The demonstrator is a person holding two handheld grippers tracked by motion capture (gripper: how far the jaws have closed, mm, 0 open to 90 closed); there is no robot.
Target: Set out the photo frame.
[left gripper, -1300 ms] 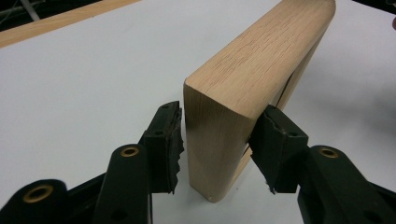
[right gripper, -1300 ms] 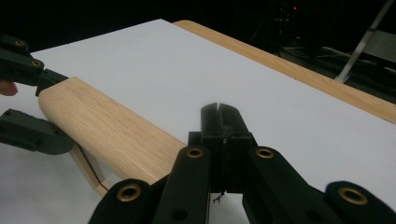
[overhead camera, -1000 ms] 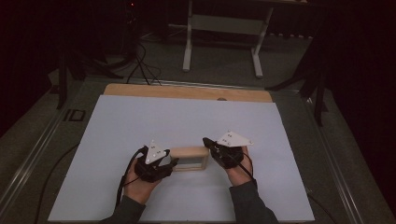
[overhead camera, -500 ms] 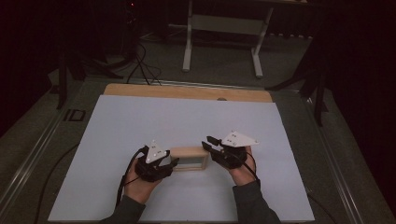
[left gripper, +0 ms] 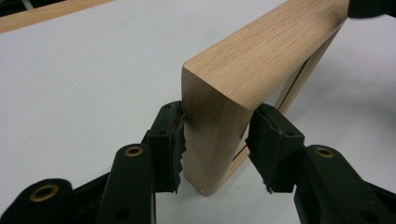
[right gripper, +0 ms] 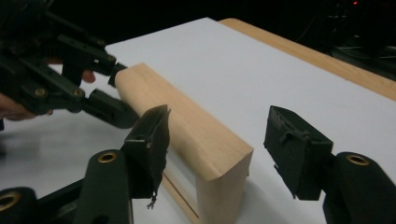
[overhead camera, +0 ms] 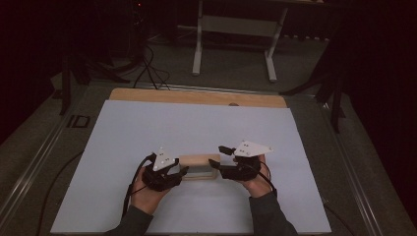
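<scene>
High view takes in the bench (overhead camera: 196, 123), a pale sheet over a wooden top, with a light wooden frame (overhead camera: 199, 167) standing on edge near the person's side, between both hands. It stands upright, probably so each end offers a narrow post to grip. At its left end, the left tool (overhead camera: 178, 173) pinches the post: the left gripper view shows both pads against the wood (left gripper: 219, 140), detail too small to read from above. The right tool (overhead camera: 214, 165) sits at the other end, and the right gripper view shows its jaws spread either side of the frame's corner (right gripper: 219, 163), one pad near the wood and the other well apart, seemingly not yet gripping.
</scene>
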